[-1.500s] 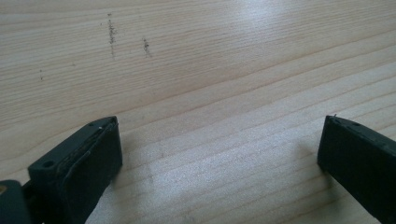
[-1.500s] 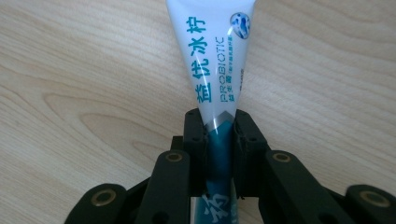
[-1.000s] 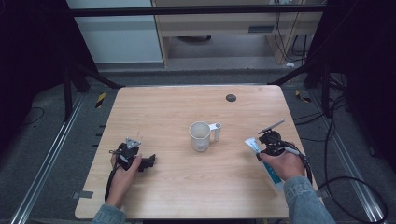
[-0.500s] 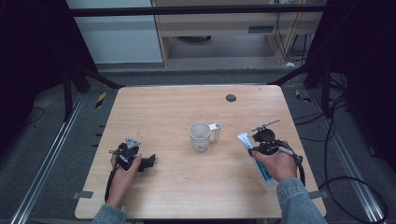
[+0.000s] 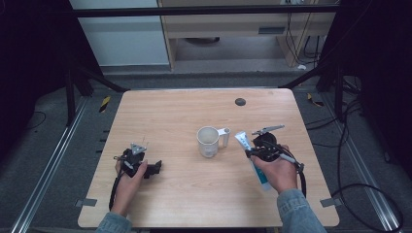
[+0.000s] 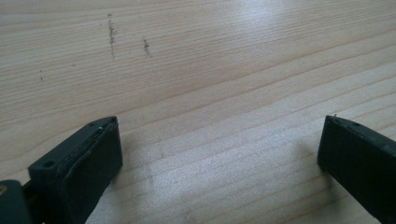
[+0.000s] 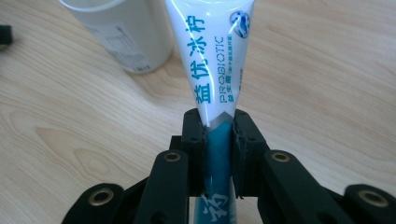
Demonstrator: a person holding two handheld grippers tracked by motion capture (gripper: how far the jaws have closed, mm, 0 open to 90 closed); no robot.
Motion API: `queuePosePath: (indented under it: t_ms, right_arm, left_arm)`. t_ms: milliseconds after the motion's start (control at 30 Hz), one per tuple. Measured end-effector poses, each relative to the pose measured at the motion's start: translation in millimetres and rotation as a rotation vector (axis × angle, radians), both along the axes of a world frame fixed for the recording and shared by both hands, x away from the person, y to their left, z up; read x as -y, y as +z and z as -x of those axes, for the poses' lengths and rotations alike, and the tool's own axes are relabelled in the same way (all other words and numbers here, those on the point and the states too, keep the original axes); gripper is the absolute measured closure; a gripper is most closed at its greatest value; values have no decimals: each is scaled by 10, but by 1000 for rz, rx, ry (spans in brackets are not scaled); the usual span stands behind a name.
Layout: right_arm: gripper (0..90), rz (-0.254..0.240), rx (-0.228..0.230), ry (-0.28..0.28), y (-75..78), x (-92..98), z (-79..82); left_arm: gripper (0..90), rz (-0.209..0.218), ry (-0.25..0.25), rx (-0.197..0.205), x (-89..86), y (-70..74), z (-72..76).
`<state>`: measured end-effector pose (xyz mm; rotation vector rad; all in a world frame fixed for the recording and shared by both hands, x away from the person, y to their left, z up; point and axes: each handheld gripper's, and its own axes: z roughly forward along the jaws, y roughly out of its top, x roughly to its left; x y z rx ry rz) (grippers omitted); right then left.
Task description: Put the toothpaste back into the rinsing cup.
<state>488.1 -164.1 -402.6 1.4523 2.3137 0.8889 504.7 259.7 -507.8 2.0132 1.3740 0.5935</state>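
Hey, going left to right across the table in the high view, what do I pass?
Left gripper → white mug → toothpaste tube → right gripper clamped on the tube.

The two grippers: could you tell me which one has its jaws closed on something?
The right gripper: its jaws clamp a white-and-teal toothpaste tube beside the white mug. The left gripper rests open on the table.

High view: fixed overhead on person's side, looking forward and down, far enough to frame whole counter (image 5: 194, 204).
Left gripper view: rides on left hand-held gripper (image 5: 145, 167), very close to wood.
Right gripper view: rides on right hand-held gripper (image 7: 219, 135), close behind toothpaste tube (image 7: 217, 60); shares tube and mug (image 7: 123, 32) with high view.
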Motion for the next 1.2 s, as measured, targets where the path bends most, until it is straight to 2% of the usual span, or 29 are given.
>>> queuePosePath:
  t_ms: [233,400,567,633,667,733,967,1100,1200]
  right_arm:
    - [777,-49,79,27,80,-164,49]
    - [777,-75,116,31,124,-246,91]
    - [777,-128,175,33,201,-347,104]
    - [777,-136,183,35,217,-369,105]
    - [776,-153,204,38,252,-414,104]
    - [776,-162,209,37,266,-428,105]
    - [776,-184,277,47,408,-537,115]
    - [776,-207,306,41,482,-584,88]
    - [776,-231,333,16,538,-578,44]
  left_arm:
    - [0,1,0,2,0,-1,0]
    - [0,0,1,0,1,0,0]
    - [0,0,0,0,1,0,-4]
    - [0,0,0,0,1,0,-4]
    - [0,0,1,0,1,0,-4]
    - [0,0,0,0,1,0,-4]
    - [0,3,2,2,3,-2,-4]
    - [0,1,0,5,-1,-3,1]
    - [0,0,0,3,-2,-1,8]
